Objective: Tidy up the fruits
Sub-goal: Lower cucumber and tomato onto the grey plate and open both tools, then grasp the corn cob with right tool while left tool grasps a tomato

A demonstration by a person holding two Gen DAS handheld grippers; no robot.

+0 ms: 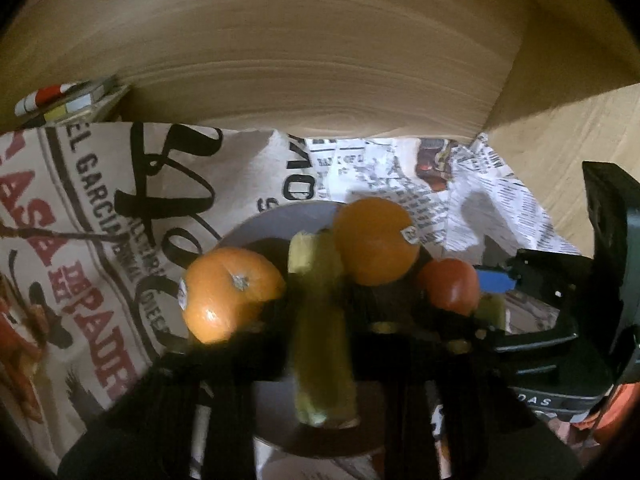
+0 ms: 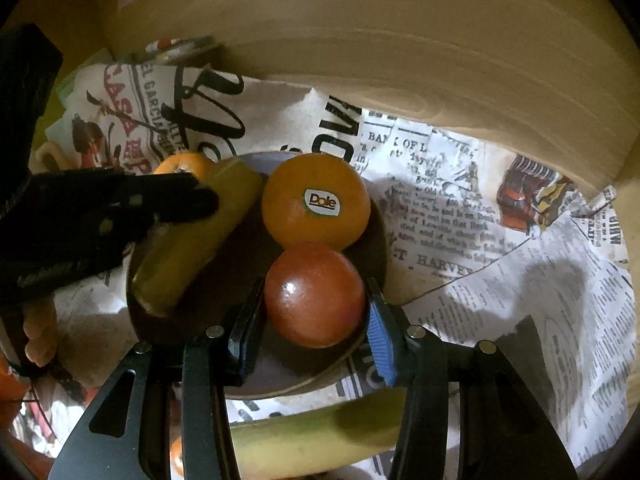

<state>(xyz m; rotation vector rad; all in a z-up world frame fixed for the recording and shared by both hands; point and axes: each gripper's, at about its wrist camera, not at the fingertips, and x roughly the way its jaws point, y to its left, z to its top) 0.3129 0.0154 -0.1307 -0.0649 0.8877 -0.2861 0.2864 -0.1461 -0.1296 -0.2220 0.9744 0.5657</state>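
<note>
My right gripper [image 2: 316, 312] squeezes a red apple [image 2: 315, 294] between its 2 pads, over the dark plate [image 2: 376, 248]. An orange with a Dole sticker [image 2: 316, 201] touches the apple at 12 o'clock. My left gripper [image 2: 200, 200] is closed on a yellow-green banana [image 2: 192, 240] at 9 o'clock. Only my right view shows another banana [image 2: 312, 440] at 6 o'clock. Only my left view shows the whole second orange [image 1: 232, 294], at 9 o'clock of the banana.

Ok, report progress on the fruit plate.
Done: two oranges sit on the plate. In hand: the left tongs hold a banana over it; the right tongs grip a red apple. Left: another banana off the plate.
</note>
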